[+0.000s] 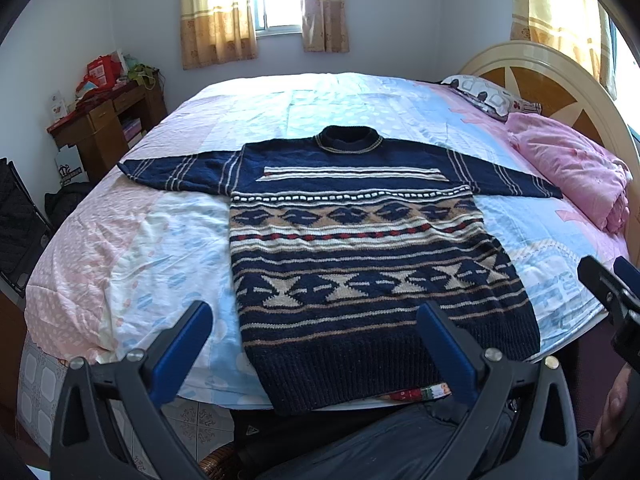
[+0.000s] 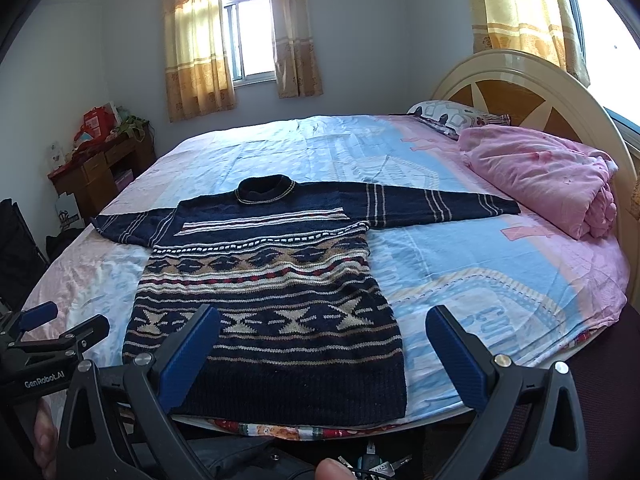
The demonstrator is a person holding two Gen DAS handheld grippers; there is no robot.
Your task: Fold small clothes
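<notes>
One navy patterned sweater point(image 1: 360, 248) lies flat and face up on the bed point(image 1: 160, 240), sleeves spread straight out to both sides, collar toward the far window and ribbed hem hanging just over the near edge of the mattress.

Far left of the sweater, a wooden desk point(image 1: 100, 128) piled with red boxes stands against the wall. Nearer the sweater, the left gripper point(image 1: 316, 336) hovers above the hem with its blue-padded fingers spread wide and nothing between them: its left finger sits over the bedsheet just beside the sweater's left edge, its right finger over the sweater's lower right part.

Right of that, the right gripper point(image 2: 322, 340) is likewise wide apart and empty, held near the hem; in its own view the left finger overlaps the sweater's lower body and the right finger hangs over bare sheet beyond the sweater's right edge.

Farther right of the sweater, a folded pink quilt point(image 2: 552, 176) rests near the sleeve cuff, with a patterned pillow point(image 2: 452, 116) behind it against the curved headboard point(image 2: 520, 92).
</notes>
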